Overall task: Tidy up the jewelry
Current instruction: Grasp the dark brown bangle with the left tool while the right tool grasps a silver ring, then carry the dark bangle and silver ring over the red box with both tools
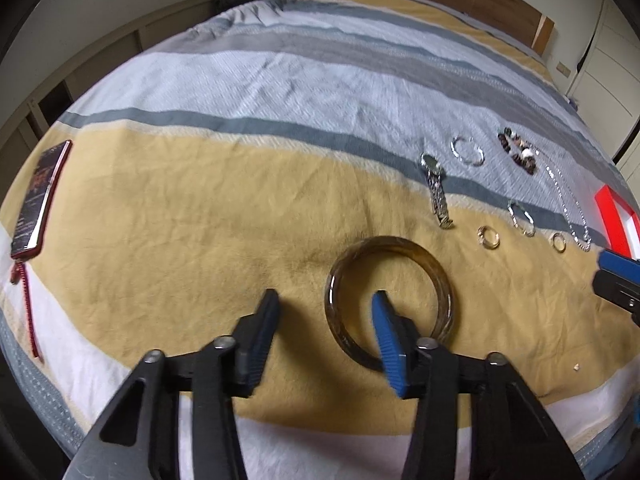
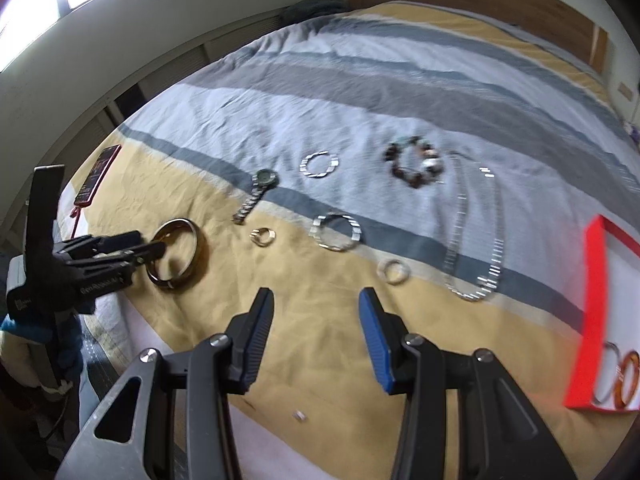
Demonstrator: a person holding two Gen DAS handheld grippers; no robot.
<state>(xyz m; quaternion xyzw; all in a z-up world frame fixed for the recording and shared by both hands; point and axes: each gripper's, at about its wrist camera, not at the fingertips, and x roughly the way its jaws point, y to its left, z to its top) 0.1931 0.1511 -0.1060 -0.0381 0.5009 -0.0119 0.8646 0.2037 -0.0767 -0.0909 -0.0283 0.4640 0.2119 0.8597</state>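
A brown translucent bangle lies flat on the yellow band of the bedspread. My left gripper is low over it. Its blue-padded finger is inside the ring and the other finger outside, so the bangle's left rim sits between the jaws. A gap still shows beside the rim, so the gripper is open. My right gripper hangs open over bare yellow cloth with nothing between its fingers. A red box at the right holds two bangles.
Spread over the bed are a watch, a silver link bracelet, a bead bracelet, a chain necklace, another bracelet and two rings. A red-cased phone lies far left.
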